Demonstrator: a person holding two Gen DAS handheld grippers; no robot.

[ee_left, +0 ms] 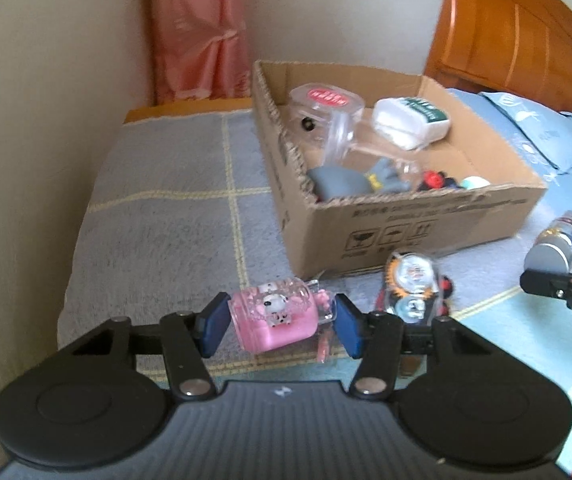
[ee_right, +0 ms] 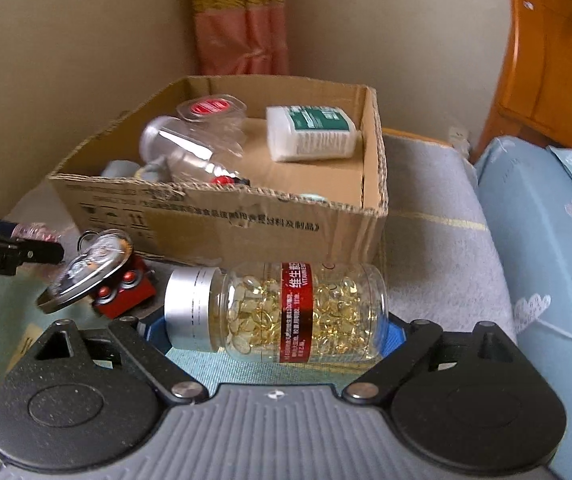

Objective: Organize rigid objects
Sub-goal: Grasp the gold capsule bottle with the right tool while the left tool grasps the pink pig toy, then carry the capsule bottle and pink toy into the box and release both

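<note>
Both of your hand-held grippers hold items in front of the box on the bed.

Your left hand-held gripper (ee_left: 282, 326) has its blue pads clamped on a small pink plastic jar with a cartoon figure (ee_left: 276, 316). Your right hand-held gripper (ee_right: 274, 330), jaws spread wide, grips a clear bottle of golden capsules with a silver cap (ee_right: 278, 312) end to end. Behind them sits the open brown cardboard box (ee_right: 246, 224), partly filled.
</note>
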